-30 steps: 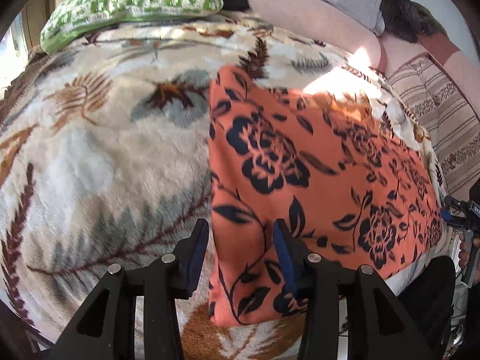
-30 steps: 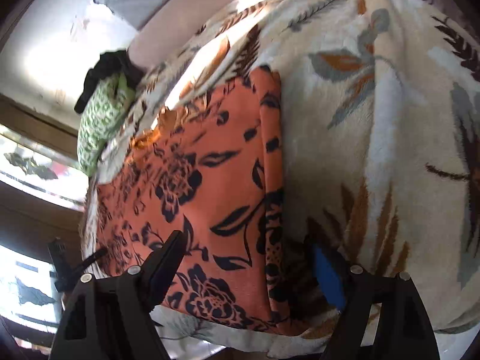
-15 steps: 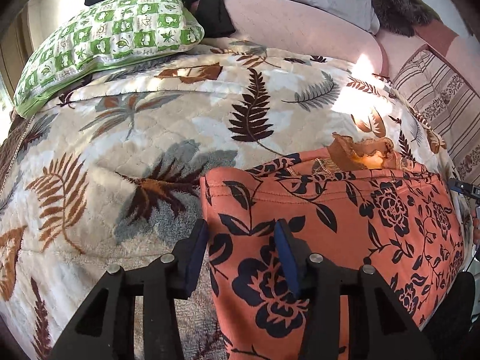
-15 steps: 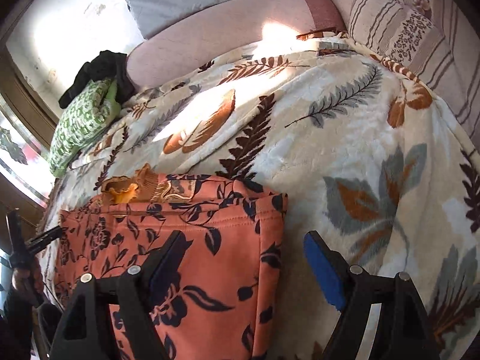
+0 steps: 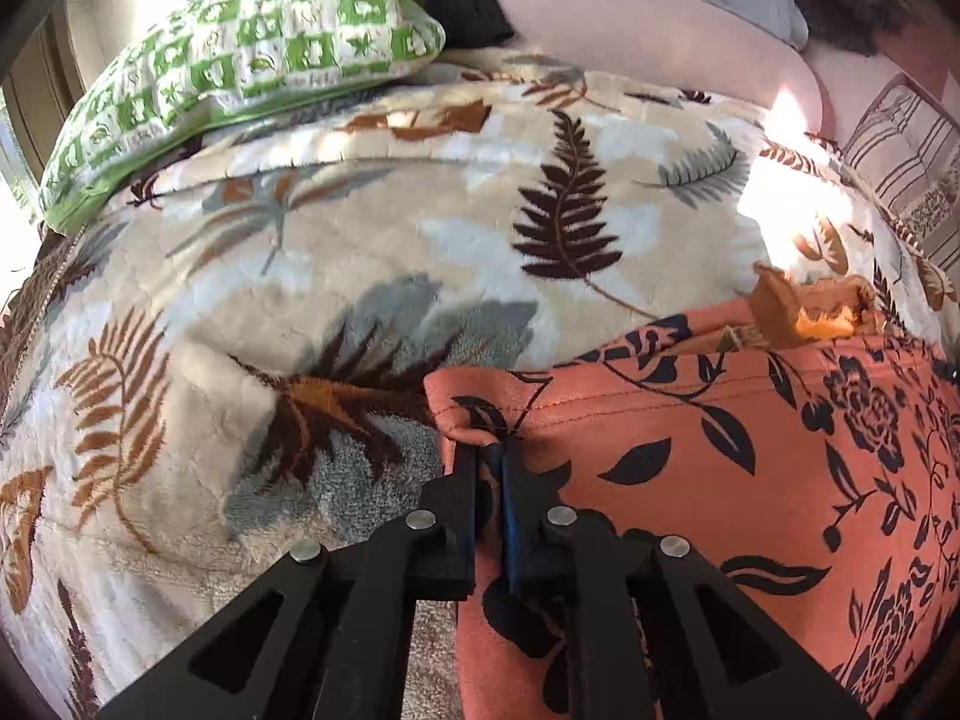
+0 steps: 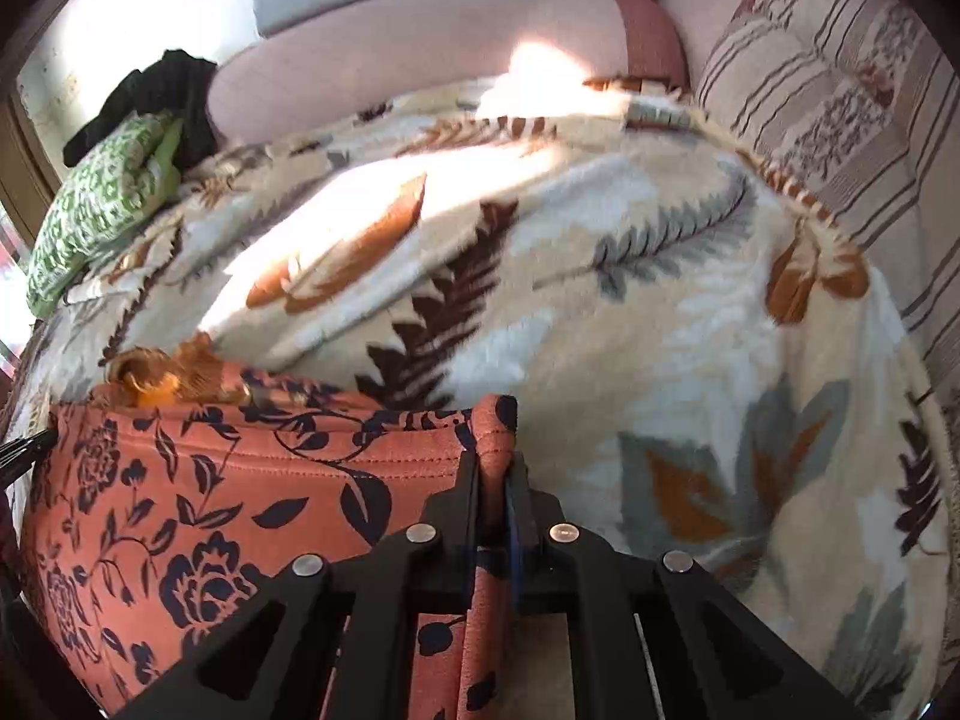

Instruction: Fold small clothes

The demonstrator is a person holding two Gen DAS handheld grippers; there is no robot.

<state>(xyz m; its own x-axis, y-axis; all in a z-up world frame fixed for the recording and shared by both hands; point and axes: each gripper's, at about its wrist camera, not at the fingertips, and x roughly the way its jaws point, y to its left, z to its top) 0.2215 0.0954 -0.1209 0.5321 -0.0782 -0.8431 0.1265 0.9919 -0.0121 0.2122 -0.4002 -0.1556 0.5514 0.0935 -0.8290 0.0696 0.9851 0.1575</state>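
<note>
An orange garment with dark navy flowers [image 5: 720,480] lies flat on a leaf-patterned blanket [image 5: 360,252]. My left gripper [image 5: 489,456] is shut on its far left hemmed corner, which bunches between the fingers. The garment also shows in the right wrist view [image 6: 240,510]. My right gripper [image 6: 495,468] is shut on its far right hemmed corner. A crumpled orange-yellow bit of fabric [image 5: 804,312] sticks out behind the far hem, also seen in the right wrist view [image 6: 162,372].
A green-and-white checked pillow [image 5: 240,66] with a black cloth [image 5: 468,0] behind it lies at the far left. A pink bolster [image 6: 420,60] runs along the back. A striped cushion [image 6: 840,90] lies at the far right.
Both grippers moved to the garment's far corners and closed on them; a second ago they were open over the near part of the garment.
</note>
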